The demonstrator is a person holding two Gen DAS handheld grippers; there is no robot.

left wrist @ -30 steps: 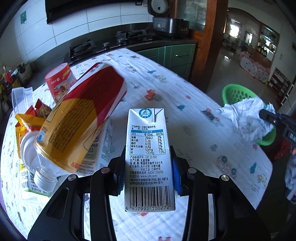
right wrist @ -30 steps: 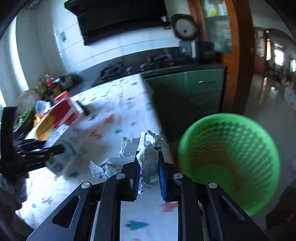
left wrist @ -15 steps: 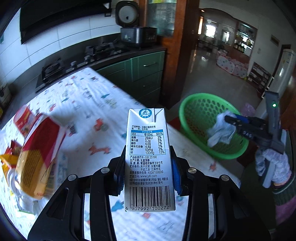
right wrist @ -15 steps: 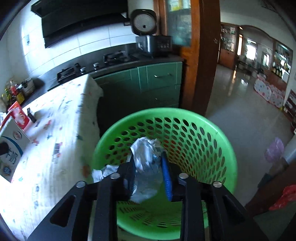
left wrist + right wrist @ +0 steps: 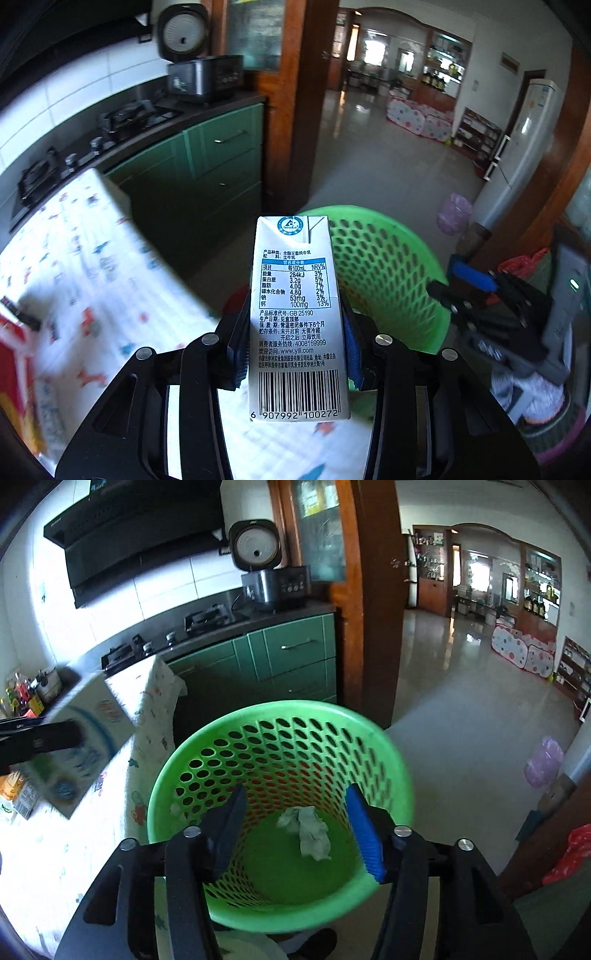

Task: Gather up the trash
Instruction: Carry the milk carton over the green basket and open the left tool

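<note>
Right hand-held gripper (image 5: 295, 827) now spread wide over the basket (image 5: 384, 746), paper (image 5: 306, 830) dropped inside. Left hand-held gripper (image 5: 293, 332) clamps the carton (image 5: 295, 314), swung nearer; likely next in.

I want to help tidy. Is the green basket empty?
No. One crumpled paper lies at the bottom of the green basket.

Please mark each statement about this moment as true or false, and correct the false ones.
1. The left gripper holds a milk carton. True.
2. The right gripper is shut on crumpled paper. False: its jaws stand open, and the crumpled paper lies at the bottom of the green basket.
3. The milk carton is already inside the basket. False: it is clamped in the left gripper, with the basket beyond it.
4. The basket wall has many holes. True.
</note>
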